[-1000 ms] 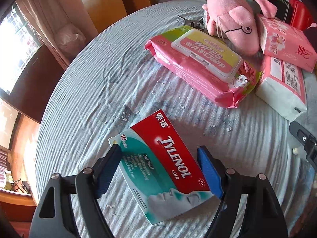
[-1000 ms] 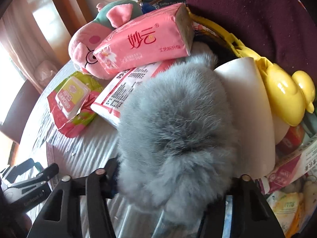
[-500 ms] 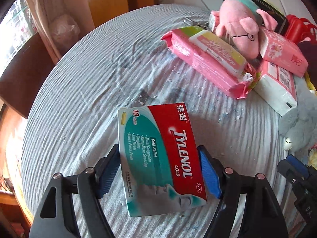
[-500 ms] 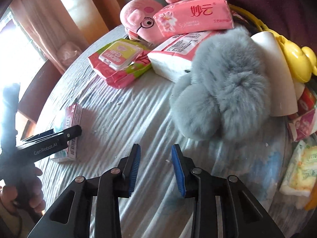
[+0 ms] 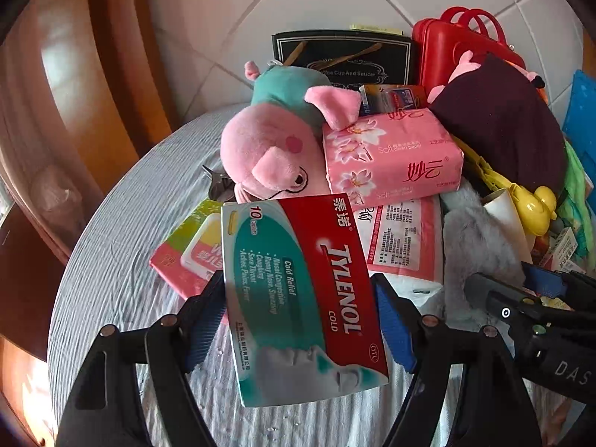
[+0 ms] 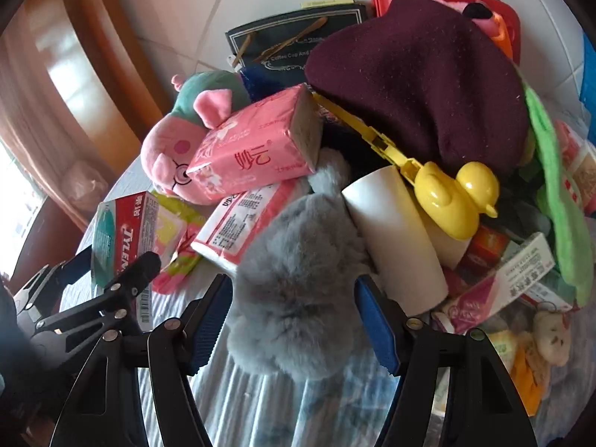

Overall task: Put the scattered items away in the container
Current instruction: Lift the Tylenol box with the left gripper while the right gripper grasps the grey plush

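The left gripper (image 5: 300,322) has its blue pads pressed on both long sides of a red and teal medicine box (image 5: 298,298), which is held clear above the striped tablecloth (image 5: 111,260) with its printed face toward the camera. Behind the box lies a heap of things: a pink pig toy (image 5: 272,149), a pink tissue pack (image 5: 391,156) leaning on the pig, a white tissue pack (image 5: 402,242) beneath it, and a packet of wet wipes (image 5: 190,257) partly hidden by the box. The right gripper (image 6: 294,320) has its jaws opening, set about halfway apart, with a grey furry toy (image 6: 298,279) between them; the fur brushes the pads, but they do not squeeze it and the toy rests on the cloth. Just beside the grey toy stand a white paper roll (image 6: 391,231) and a yellow duck clip (image 6: 454,193), with a dark red cloth (image 6: 428,85) draped above. A red case (image 5: 458,44) stands at the back by the wall.
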`<state>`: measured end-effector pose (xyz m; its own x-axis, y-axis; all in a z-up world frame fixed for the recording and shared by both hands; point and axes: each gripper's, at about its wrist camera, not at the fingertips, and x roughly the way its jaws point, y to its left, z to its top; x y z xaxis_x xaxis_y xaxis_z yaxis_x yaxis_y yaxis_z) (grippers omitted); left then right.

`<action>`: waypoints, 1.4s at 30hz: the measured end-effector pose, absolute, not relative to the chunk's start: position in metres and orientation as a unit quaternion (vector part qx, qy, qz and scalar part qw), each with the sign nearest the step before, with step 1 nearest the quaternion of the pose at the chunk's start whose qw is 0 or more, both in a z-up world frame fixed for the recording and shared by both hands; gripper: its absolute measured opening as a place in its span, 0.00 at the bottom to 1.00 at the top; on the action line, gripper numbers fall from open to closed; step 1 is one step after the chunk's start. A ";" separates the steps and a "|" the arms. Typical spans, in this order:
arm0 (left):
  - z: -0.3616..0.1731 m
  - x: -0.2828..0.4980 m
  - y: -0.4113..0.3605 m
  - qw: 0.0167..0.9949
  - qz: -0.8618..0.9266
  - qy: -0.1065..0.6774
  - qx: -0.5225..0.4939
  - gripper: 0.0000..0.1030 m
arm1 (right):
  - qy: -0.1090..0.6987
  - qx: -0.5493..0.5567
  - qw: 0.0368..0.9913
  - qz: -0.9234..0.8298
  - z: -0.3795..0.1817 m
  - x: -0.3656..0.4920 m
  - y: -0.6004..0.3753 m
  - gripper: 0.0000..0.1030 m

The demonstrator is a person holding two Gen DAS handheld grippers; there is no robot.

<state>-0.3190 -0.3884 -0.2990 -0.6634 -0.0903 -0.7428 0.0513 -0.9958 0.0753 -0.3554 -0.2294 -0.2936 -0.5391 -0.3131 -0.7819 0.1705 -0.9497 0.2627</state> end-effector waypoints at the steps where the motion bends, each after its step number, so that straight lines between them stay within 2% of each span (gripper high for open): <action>1: -0.305 -0.320 -0.386 0.038 -0.910 -0.025 0.412 0.73 | -0.092 0.466 0.137 -0.869 -0.302 -0.361 -0.230 0.66; 3: -0.314 -0.327 -0.385 0.038 -0.904 -0.025 0.425 0.73 | -0.120 0.481 0.130 -0.859 -0.323 -0.376 -0.232 0.62; 7: -0.326 -0.337 -0.387 0.028 -0.900 -0.022 0.434 0.73 | -0.153 0.471 0.109 -0.862 -0.337 -0.399 -0.224 0.62; 12: -0.324 -0.338 -0.388 0.016 -0.902 -0.018 0.431 0.73 | -0.143 0.473 0.108 -0.862 -0.338 -0.405 -0.228 0.61; 16: -0.324 -0.328 -0.386 -0.002 -0.900 -0.018 0.436 0.73 | -0.128 0.494 0.098 -0.855 -0.339 -0.388 -0.231 0.47; 20: -0.328 -0.312 -0.382 -0.016 -0.898 -0.018 0.440 0.73 | -0.113 0.515 0.086 -0.846 -0.351 -0.367 -0.231 0.42; 24: -0.326 -0.298 -0.381 -0.019 -0.899 -0.024 0.436 0.73 | -0.112 0.489 0.070 -0.862 -0.344 -0.363 -0.231 0.42; 26: -0.322 -0.295 -0.384 -0.015 -0.901 -0.022 0.433 0.73 | -0.102 0.466 0.067 -0.876 -0.341 -0.374 -0.237 0.51; 31: -0.319 -0.292 -0.389 -0.004 -0.905 -0.025 0.425 0.73 | -0.088 0.460 0.066 -0.881 -0.360 -0.407 -0.256 0.55; 32: -0.321 -0.293 -0.389 -0.002 -0.904 -0.024 0.426 0.73 | -0.083 0.460 0.063 -0.882 -0.362 -0.406 -0.259 0.52; 34: -0.323 -0.291 -0.388 -0.001 -0.903 -0.021 0.429 0.73 | -0.076 0.465 0.070 -0.880 -0.360 -0.395 -0.265 0.37; 37: -0.319 -0.284 -0.384 -0.002 -0.906 -0.019 0.423 0.73 | -0.045 0.456 0.077 -0.885 -0.348 -0.370 -0.272 0.34; 42: -0.303 -0.267 -0.377 -0.009 -0.910 -0.023 0.414 0.73 | -0.062 0.434 0.089 -0.894 -0.323 -0.332 -0.268 0.32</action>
<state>-0.2667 -0.3768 -0.3033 -0.6565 -0.0022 -0.7543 -0.0358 -0.9988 0.0341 -0.3320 -0.2679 -0.3234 -0.6076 -0.2134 -0.7650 0.1051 -0.9764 0.1889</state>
